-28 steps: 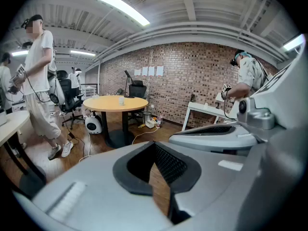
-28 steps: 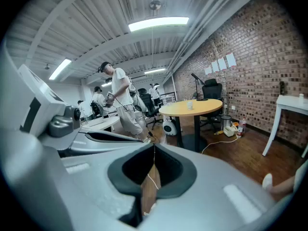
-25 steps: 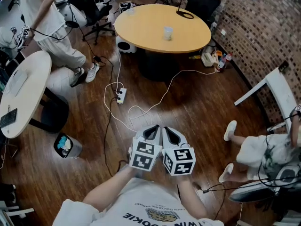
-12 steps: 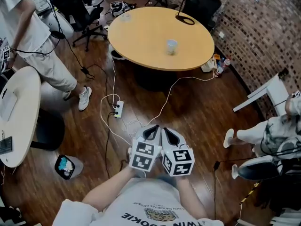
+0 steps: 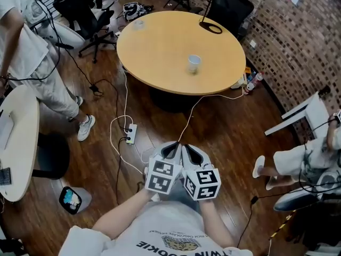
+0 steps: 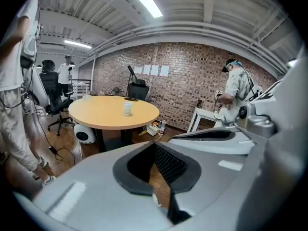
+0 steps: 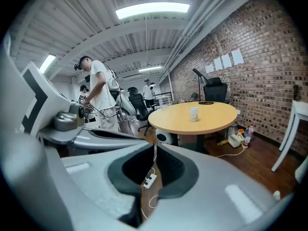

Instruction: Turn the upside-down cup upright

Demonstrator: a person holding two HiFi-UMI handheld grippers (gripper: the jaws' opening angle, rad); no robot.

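Standing over dark, glossy wood planks (image 5: pixel 224 127), you face a round table (image 5: pixel 160 41) with a smooth tan top at 12 o'clock and a rough red-brick wall (image 5: pixel 298 36) at 2 o'clock. Your left gripper (image 5: pixel 170 150) and right gripper (image 5: pixel 194 153) are matte grey shells with black ribbed pads and cubes of square markers. You hold them side by side, just touching, both pointing at 12 o'clock. Each one has its tips pressed together with nothing between them. A white power strip (image 5: pixel 130 134) lies on the planks at 10 o'clock from them, with thin white cable (image 5: pixel 186 122) looping round it.

Compared with a second ago, the table has slid lower and nearer in the head view, and the cup with it. The grippers keep the same spot in front of your chest, closed as before.

A small grey bin (image 5: pixel 81 195) stands at 8 o'clock and holds crumpled pale and blue scraps. The cup (image 5: pixel 194 64), small, pale and translucent, stands alone on the tan top, well apart from both grippers. At this range you cannot tell which end is up, or whether anything is inside.
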